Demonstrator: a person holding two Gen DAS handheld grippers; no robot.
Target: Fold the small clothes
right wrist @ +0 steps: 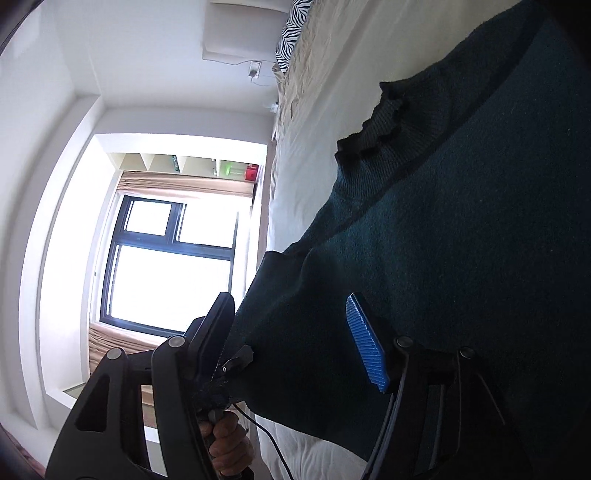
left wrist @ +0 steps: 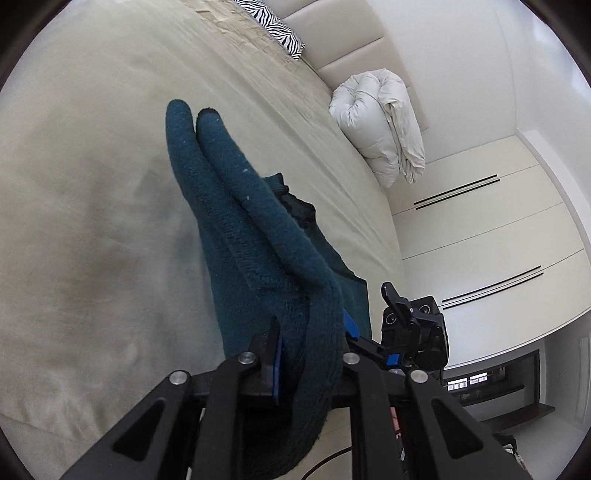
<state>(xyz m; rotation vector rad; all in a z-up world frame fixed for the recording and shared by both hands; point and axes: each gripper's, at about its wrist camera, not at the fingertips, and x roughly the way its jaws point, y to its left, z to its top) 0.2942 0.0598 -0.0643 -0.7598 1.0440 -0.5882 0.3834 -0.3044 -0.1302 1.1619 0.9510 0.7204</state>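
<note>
A dark teal knitted sweater lies on the beige bed, its two sleeves laid side by side pointing away. My left gripper is shut on a thick fold of the sweater near the bed's edge. In the right wrist view the sweater fills the right side, with its ribbed collar showing. My right gripper stands open around the sweater's edge, the blue pad resting on the knit. The right gripper also shows in the left wrist view, close beside the left one.
A rolled white duvet and a zebra-print pillow lie at the bed's head. White wardrobe doors stand beyond the bed. A bright window faces the right gripper. A cable hangs by the hand.
</note>
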